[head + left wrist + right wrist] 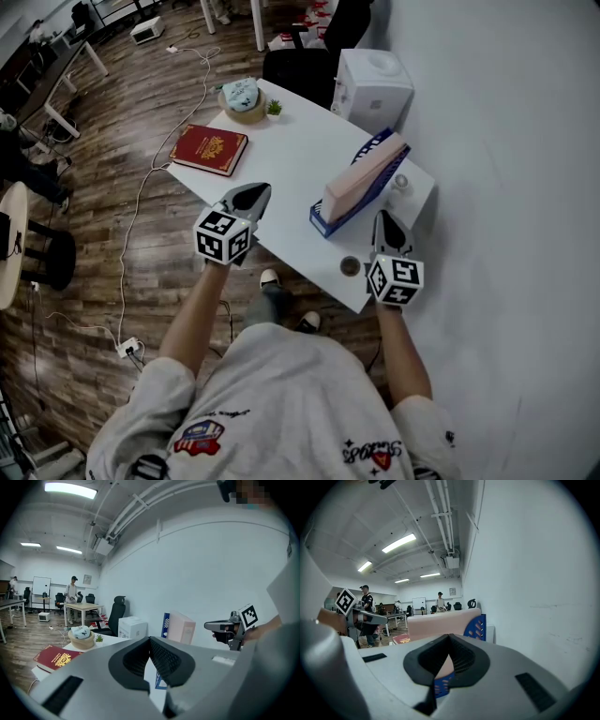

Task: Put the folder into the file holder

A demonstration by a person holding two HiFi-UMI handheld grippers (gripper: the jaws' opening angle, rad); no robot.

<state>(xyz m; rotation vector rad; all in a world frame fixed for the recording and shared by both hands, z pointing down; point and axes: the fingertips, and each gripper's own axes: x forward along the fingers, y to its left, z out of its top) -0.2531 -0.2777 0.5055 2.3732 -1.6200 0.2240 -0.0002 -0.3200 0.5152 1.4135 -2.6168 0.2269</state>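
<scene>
A pink folder (361, 173) stands tilted inside the blue file holder (349, 217) on the white table (291, 159), near the table's right end. My left gripper (255, 193) hovers over the table's front edge, left of the holder, shut with nothing in it. My right gripper (385, 221) sits just right of the holder's near end, also shut and empty. In the left gripper view the folder (182, 627) and holder (165, 623) stand beyond the closed jaws, with the right gripper (211, 626) to their right. The right gripper view has the folder (440, 623) close ahead.
A red book (209, 149) lies at the table's left end. Behind it are a basket (242, 99) holding a light blue item and a small plant (274, 108). A white appliance (373, 86) and a black chair (300, 67) stand beyond the table. A small dark round object (350, 265) lies near the front edge.
</scene>
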